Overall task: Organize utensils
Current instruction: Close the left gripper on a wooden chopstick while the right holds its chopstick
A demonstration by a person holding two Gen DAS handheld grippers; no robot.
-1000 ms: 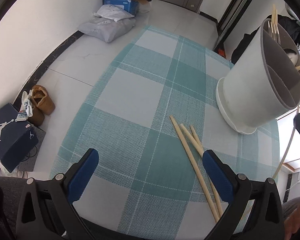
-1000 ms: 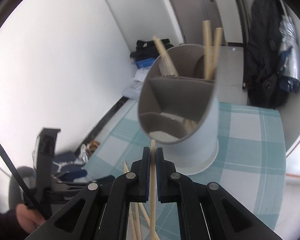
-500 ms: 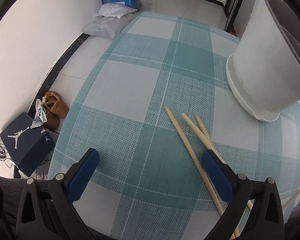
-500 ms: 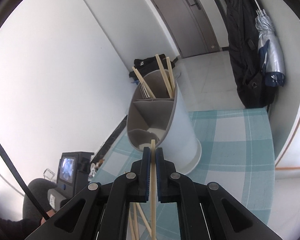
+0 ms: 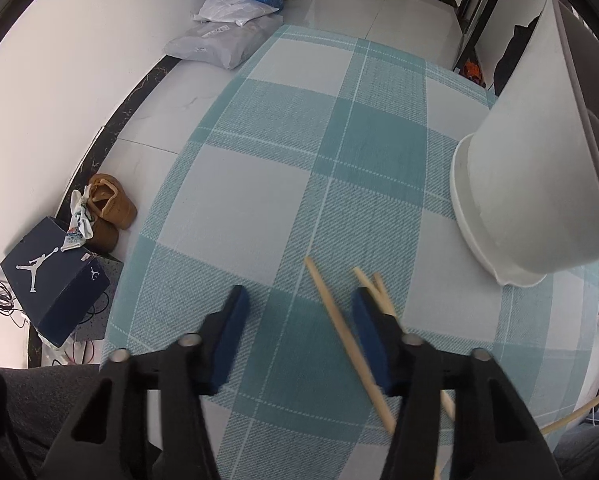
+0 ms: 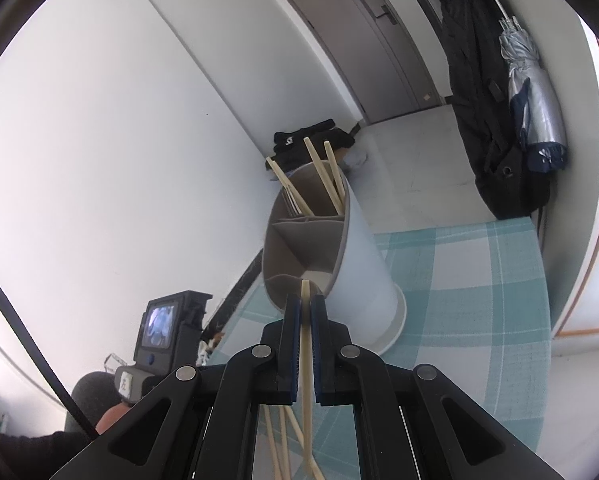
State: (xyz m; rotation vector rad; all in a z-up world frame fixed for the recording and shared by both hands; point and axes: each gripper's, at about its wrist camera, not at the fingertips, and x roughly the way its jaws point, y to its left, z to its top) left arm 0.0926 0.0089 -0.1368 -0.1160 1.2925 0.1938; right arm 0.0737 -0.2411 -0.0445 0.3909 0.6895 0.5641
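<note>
A white utensil holder [image 6: 339,256] with grey dividers stands on the teal checked tablecloth [image 6: 471,280]; several chopsticks stand in its far compartment. My right gripper [image 6: 305,308] is shut on one wooden chopstick [image 6: 306,360], held in front of the holder's near rim. In the left wrist view the holder [image 5: 531,184] is at the right. Three loose chopsticks [image 5: 339,320] lie on the cloth. My left gripper [image 5: 299,312] is open, low over them, one chopstick between its fingers and two under the right finger.
The cloth's left edge [image 5: 155,216] drops to the floor, where a dark shoe box [image 5: 51,284], brown shoes [image 5: 111,204] and grey bags [image 5: 219,40] lie. A black coat and umbrella [image 6: 531,120] hang at the right by a door.
My left gripper has moved forward and down over the loose chopsticks and its fingers have narrowed. My right gripper has drawn back from the holder with its chopstick.
</note>
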